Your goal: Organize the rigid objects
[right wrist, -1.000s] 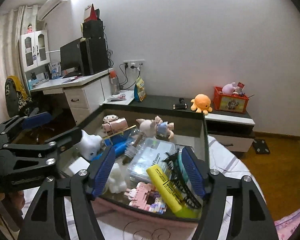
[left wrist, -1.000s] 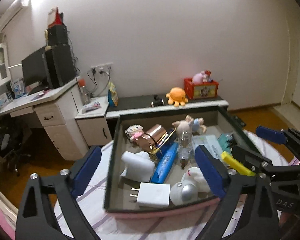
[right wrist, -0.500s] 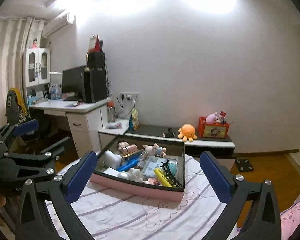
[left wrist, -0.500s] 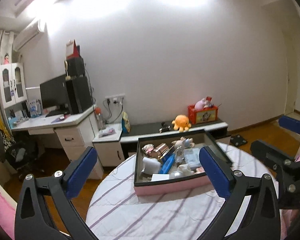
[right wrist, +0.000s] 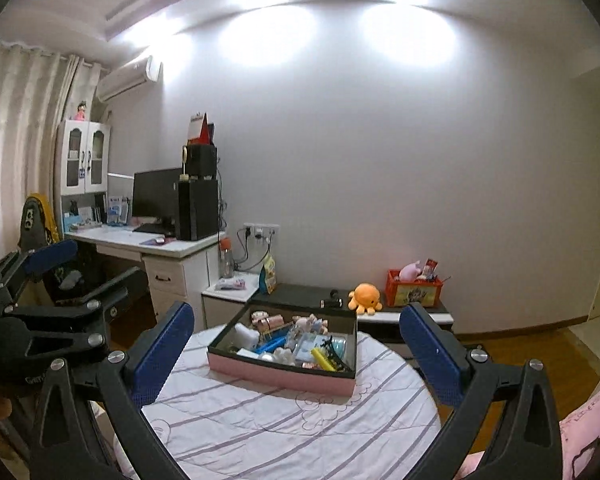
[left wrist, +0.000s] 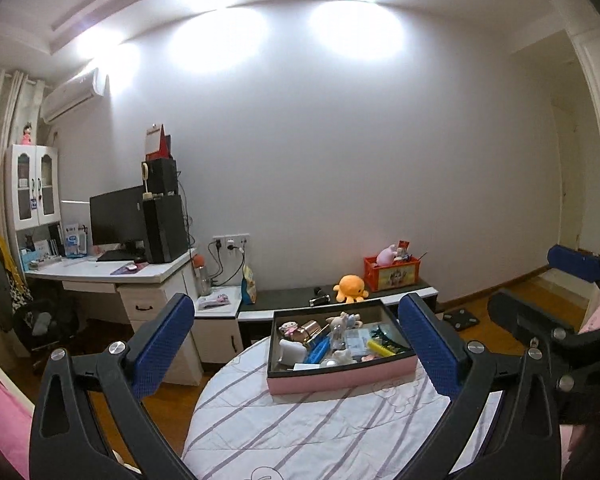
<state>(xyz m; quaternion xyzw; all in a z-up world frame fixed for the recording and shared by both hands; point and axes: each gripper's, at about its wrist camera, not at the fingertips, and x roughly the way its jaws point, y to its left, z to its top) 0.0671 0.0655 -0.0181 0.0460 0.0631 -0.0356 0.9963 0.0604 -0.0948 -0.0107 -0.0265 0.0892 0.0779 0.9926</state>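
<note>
The left gripper (left wrist: 296, 344), black-framed with blue ribbed pads, has its jaws spread wide with nothing between them; they have just been opening. The right gripper (right wrist: 298, 354), of the same make, is likewise fully apart and empty, its jaws also just opened. Both hang over the near part of a round table under a white cloth with lilac stripes (left wrist: 300, 428). Farther along that table sits the shallow pink-sided, dark-rimmed box (left wrist: 342, 376) (right wrist: 280, 372), packed with small rigid things: a white block, a blue tube, a yellow marker, a copper-coloured cylinder, small figurines. Behind it, an orange plush octopus (left wrist: 351, 288) rests on a low dark-topped cabinet (left wrist: 288, 300).
</note>
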